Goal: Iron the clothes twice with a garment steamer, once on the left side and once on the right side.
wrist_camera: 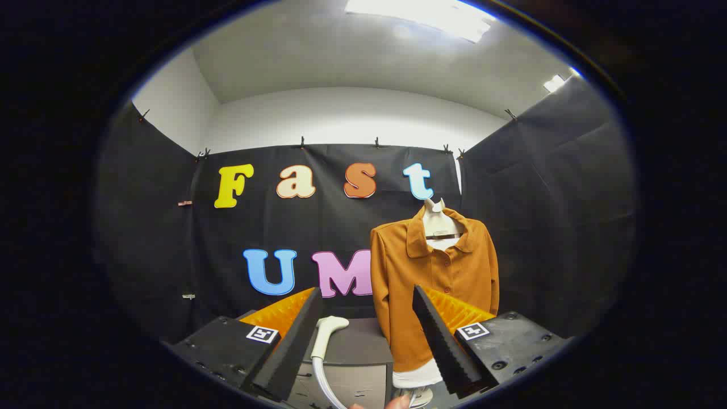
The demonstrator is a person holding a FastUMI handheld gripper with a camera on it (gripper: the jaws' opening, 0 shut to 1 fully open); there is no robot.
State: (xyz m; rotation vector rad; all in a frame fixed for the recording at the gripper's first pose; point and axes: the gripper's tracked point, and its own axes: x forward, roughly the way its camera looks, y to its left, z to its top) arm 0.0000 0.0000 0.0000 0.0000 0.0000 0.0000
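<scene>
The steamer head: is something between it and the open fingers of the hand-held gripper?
Nothing visible stands in the way. The steamer head lies on the grey cabinet, just ahead of the open hand-held gripper, nearer one finger. The orange shirt hangs on a mannequin beside the cabinet.

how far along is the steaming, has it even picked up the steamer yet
Nothing looks done yet. The gripper is open and empty, its fingers spread either side of the white steamer head, which lies on the grey cabinet just ahead, hose trailing down. So the pickup is what is in hand. Both passes are left: the brown shirt hangs on its mannequin beyond the fingers, with the steamer nowhere near it.
</scene>
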